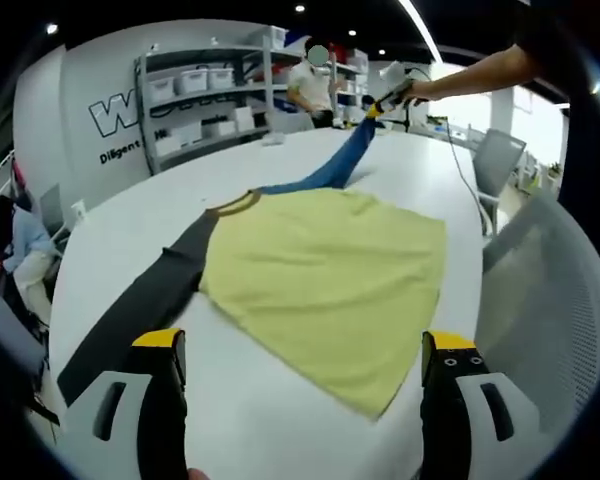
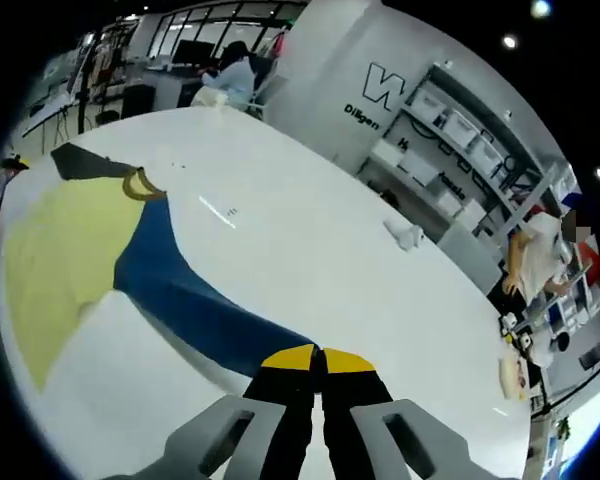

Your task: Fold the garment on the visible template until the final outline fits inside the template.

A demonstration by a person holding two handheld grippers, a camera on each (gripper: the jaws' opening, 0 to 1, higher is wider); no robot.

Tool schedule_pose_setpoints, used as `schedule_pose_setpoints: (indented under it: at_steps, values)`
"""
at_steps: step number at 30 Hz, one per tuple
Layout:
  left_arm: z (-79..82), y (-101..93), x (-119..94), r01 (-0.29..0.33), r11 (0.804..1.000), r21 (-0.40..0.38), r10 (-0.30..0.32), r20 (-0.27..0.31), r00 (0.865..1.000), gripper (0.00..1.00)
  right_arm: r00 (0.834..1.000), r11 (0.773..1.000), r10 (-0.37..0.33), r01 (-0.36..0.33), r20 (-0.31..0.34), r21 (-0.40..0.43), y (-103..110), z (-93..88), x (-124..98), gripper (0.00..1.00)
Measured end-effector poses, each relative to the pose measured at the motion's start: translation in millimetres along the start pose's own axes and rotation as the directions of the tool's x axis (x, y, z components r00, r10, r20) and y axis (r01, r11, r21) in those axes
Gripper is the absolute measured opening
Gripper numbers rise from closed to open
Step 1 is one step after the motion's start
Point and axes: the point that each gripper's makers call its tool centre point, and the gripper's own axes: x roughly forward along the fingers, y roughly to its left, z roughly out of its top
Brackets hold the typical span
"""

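The garment (image 1: 325, 275) is one long-sleeved shirt with a yellow body, lying flat on the white table (image 1: 420, 165). We take it as our landmark. It has two sleeves: a dark grey sleeve (image 1: 145, 300) that lies flat on the table, going out from the collar side of the shirt, and a blue sleeve (image 2: 195, 300) that is pulled out long from the other shoulder.

The right gripper (image 2: 318, 358) has its yellow-tipped jaws pressed together on the cuff end of the blue sleeve, so it is holding this sleeve, stretched away from the shirt body. The left gripper (image 1: 305, 355) hovers just before the near hem of the shirt, its jaws wide apart and holding nothing.

We judge the step in hand is folding the blue sleeve back over the yellow body. To do it well, we should carry the cuff low and straight across the shirt — not lift high, or the body will drag and wrinkle (the free gripper could press on the hem to hold it). We cannot make out a template outline on the table.

Beyond the shirt we count one shelving rack (image 1: 205, 90) with white bins, and two people there: one standing (image 1: 315, 85) and one seated (image 2: 230, 75).
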Motion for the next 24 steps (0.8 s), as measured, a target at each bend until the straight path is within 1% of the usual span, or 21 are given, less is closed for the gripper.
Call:
schedule_pose_setpoints:
  at_steps: [2,5,9,12,16,18,21,22,24]
  values:
    - [1.0,0.7,2,-0.002,1.0,-0.009,0.002,-0.001,1.0,0.97,1.0,1.0,0.011,-0.011,-0.014,0.002,1,-4.7,8,0.0]
    - [3.5,0.2,5,-0.003,1.0,-0.013,0.003,-0.002,1.0,0.97,0.999,0.999,0.03,-0.029,-0.045,0.027,1,-16.2,25,0.0]
    - [5.4,1.3,7,-0.003,1.0,-0.016,0.003,-0.005,1.0,0.97,0.995,0.998,0.044,-0.04,-0.09,0.044,5,-30.9,36,0.0]
    - [6.7,1.5,7,-0.002,1.0,-0.016,0.002,-0.007,1.0,0.97,0.994,0.998,0.046,-0.041,-0.102,0.053,3,-39.6,43,0.0]
    - [10.4,2.9,6,-0.003,1.0,-0.019,0.003,-0.001,1.0,0.97,0.994,0.996,0.048,-0.04,-0.098,0.083,4,-41.4,39,0.0]
    - [10.5,3.1,7,-0.001,1.0,-0.016,0.0,-0.003,1.0,0.97,0.993,0.993,0.052,-0.041,-0.103,0.106,3,-41.8,34,0.0]
    - [11.4,4.2,8,0.002,1.0,-0.014,-0.002,0.001,1.0,0.97,0.988,0.978,0.099,-0.075,-0.115,0.194,7,-40.7,25,0.0]
    - [11.9,4.3,9,0.003,1.0,-0.015,-0.003,0.003,1.0,0.97,0.99,0.978,0.09,-0.067,-0.113,0.196,3,-37.9,20,0.0]
    - [13.3,4.4,10,0.004,1.0,-0.012,-0.004,0.008,1.0,0.97,0.988,0.978,0.097,-0.071,-0.123,0.195,4,-38.5,17,0.0]
